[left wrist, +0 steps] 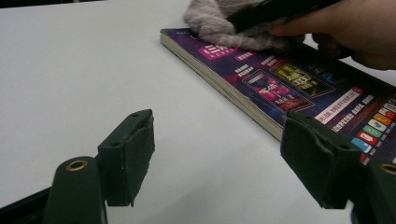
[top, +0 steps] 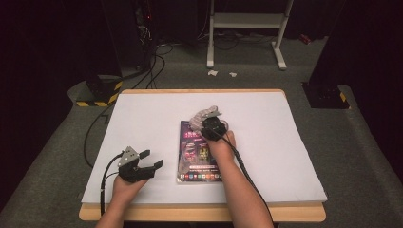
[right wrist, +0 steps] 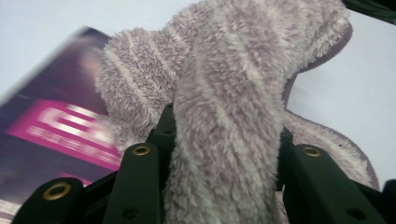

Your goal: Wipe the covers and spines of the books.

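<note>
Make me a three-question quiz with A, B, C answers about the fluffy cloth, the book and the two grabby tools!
1. Where is the fluffy cloth?
A. on the floor
B. on the far end of the book
C. under the table

2. What colour is the cloth?
A. pale greyish purple
B. bright green
C. orange

3. What is the left hand-held gripper doing?
A. squeezing the book
B. holding a cup
C. open, holding nothing

Answers:
1 B: it lies on the cover's far end.
2 A: its fluffy pile looks pale lilac-grey.
3 C: its jaws stand apart over the bare white table; the right hand-held gripper grips the cloth.
</note>
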Motion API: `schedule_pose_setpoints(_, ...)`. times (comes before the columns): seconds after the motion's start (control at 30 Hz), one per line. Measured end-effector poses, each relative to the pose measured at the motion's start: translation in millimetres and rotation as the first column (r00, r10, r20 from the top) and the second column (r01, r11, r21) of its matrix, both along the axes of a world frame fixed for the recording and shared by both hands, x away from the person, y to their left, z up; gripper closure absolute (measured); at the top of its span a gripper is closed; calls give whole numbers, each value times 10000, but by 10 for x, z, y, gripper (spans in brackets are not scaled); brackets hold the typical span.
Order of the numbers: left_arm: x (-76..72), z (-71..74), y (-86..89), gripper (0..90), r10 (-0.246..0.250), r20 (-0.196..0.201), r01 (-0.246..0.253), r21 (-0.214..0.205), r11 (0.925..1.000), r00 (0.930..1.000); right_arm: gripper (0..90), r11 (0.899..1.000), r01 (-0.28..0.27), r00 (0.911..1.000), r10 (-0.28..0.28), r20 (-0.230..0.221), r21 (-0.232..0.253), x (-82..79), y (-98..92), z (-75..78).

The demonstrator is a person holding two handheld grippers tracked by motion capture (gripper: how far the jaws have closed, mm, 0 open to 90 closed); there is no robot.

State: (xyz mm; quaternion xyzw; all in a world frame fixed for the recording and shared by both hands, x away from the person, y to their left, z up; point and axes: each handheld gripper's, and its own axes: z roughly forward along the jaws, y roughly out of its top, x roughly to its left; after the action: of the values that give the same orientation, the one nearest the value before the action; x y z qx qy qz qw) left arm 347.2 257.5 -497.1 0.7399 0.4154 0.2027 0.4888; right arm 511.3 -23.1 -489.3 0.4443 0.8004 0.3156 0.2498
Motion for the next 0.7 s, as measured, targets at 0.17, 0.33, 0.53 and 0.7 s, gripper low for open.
schedule_pose_setpoints(0.17,-4,5,11,263,11,2,-11,-51,10000,10000,604,9970,-779,9970,779,-3,-18,-6,413,5)
schedule_pose_setpoints(0.33,-9,8,36,263,44,10,-44,-74,10000,10000,603,9954,-951,9955,951,-44,-68,-3,515,6)
schedule_pose_setpoints(0.53,-15,12,58,263,115,23,-114,-119,9999,9999,602,9992,-330,9994,328,-117,-213,68,154,17)
schedule_pose_setpoints(0.7,-17,9,49,263,125,0,-125,-47,9999,9999,602,9979,602,9982,-604,-61,-230,102,-326,19)
